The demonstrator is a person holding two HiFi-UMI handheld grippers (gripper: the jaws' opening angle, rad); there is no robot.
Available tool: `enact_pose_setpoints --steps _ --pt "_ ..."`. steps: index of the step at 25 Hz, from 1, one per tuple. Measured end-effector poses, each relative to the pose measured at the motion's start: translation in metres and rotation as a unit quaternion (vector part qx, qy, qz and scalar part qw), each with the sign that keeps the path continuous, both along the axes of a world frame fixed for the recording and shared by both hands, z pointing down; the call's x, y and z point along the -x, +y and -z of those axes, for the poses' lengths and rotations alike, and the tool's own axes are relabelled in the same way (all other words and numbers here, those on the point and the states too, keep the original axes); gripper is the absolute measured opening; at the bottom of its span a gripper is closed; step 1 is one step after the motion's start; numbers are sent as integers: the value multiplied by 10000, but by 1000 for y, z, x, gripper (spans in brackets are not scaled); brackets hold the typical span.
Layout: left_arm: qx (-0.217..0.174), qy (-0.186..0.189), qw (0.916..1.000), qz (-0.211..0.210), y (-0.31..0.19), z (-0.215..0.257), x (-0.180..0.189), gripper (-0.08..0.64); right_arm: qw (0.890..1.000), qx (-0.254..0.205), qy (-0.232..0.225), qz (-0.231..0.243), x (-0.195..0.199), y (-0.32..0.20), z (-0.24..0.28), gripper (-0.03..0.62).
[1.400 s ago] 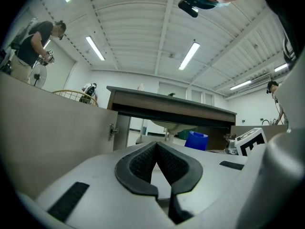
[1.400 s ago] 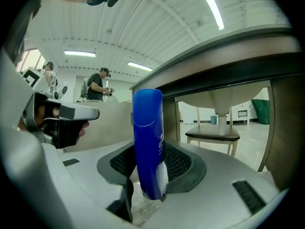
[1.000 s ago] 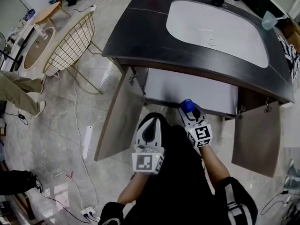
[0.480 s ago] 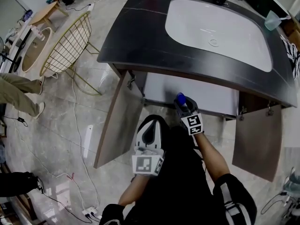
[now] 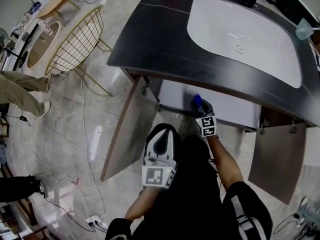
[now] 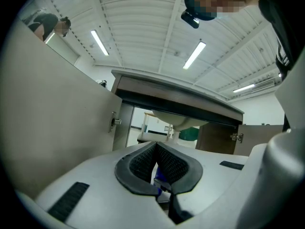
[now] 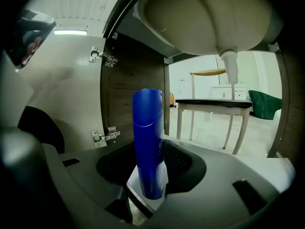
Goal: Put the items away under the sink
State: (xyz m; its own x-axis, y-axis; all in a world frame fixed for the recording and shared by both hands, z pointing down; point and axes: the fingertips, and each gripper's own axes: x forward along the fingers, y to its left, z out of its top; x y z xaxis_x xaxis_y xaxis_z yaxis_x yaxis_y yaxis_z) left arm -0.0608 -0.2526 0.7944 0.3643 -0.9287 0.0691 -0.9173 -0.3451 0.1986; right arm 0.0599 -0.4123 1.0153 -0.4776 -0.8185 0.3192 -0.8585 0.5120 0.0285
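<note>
A blue bottle stands upright between the pads of my right gripper, which is shut on it. In the head view that bottle and right gripper are at the mouth of the open cabinet under the sink. In the right gripper view the basin's underside and its drain pipe hang above. My left gripper is lower and to the left, pointing at the opening. Its pads meet at the tips, with a bit of blue low in the slit.
Both cabinet doors stand open, the left one and the right one. A gold wire chair stands left of the vanity. Cables and a power strip lie on the floor. A person's legs are at far left.
My right gripper has carried the blue bottle down and forward, to the cabinet opening under the counter. The left gripper has stayed about where it was.
</note>
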Motion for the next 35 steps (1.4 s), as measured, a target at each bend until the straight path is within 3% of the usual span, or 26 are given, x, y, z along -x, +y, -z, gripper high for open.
enact_pose_setpoints --steps 5,10,16,21,27,31,35 --pt "36 67 9999 69 -3 1 0 15 10000 55 40 13 3 -13 -12 156" --pt "99 -143 9998 -8 -4 -8 1 15 9999 98 13 -24 4 -20 -21 156" --pt "116 129 9998 118 -9 -1 2 15 9998 196 34 -48 4 -24 -33 156" --pt "63 -169 9998 -11 -10 -5 5 15 9998 179 -13 -92 2 -25 -35 156" --pt "66 176 9998 103 -11 3 4 15 9998 130 38 -172 -1 -17 -37 158" --pt "15 -27 10000 5 -7 0 5 15 9995 182 62 -238 -2 -17 -39 158" --pt "-23 6 10000 16 -4 2 7 15 9991 294 39 -312 -2 -16 -37 185"
